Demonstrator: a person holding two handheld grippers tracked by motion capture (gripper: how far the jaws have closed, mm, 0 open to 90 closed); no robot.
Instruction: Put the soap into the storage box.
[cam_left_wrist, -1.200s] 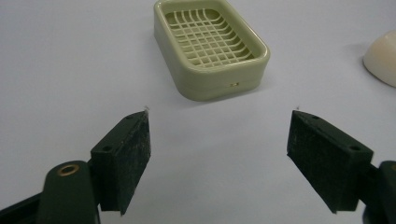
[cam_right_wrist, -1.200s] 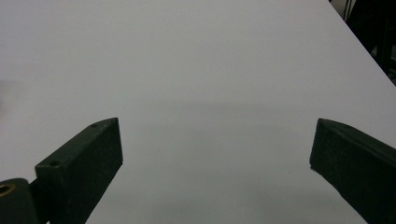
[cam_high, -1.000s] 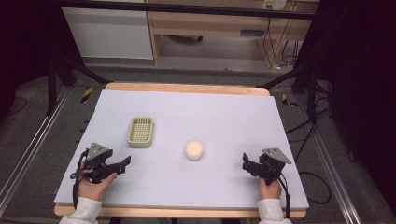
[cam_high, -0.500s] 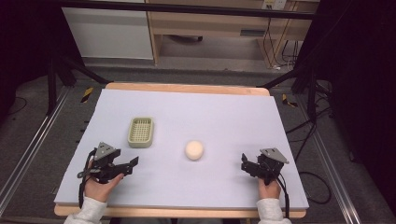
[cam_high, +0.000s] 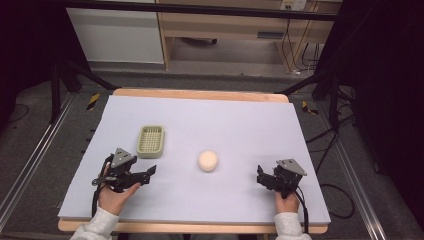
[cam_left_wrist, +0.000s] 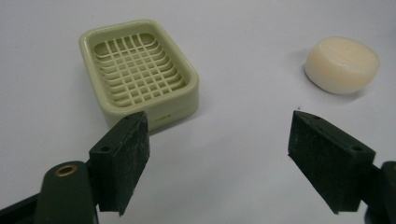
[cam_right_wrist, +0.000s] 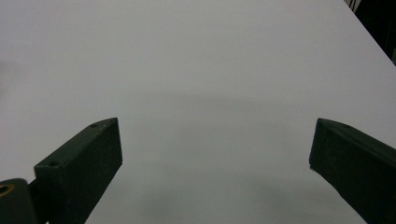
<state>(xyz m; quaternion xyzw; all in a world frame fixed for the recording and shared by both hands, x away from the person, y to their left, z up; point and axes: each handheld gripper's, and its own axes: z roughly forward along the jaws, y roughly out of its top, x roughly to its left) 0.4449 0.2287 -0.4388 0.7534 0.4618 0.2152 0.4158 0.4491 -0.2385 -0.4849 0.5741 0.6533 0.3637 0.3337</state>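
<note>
Two things lie on the pale counter (cam_high: 240, 125): a green slotted soap dish (cam_high: 151, 141) and, to its right and a little nearer the person, a round cream soap bar (cam_high: 207, 160), the two well apart. The left gripper (cam_high: 148, 173) sits just on the person's side of the dish, its jaws pointing toward the soap; in the left gripper view its jaws stand wide open with nothing between them, one pad hiding the dish's (cam_left_wrist: 140, 70) near corner, the soap (cam_left_wrist: 342, 64) beyond the other. The right gripper (cam_high: 260, 176) is far to the right of the dish, past the soap; in the right gripper view (cam_right_wrist: 215, 154) its jaws are also wide apart and empty, over bare surface. Both hands' forearms are cut off at the bottom edge of the high view.
</note>
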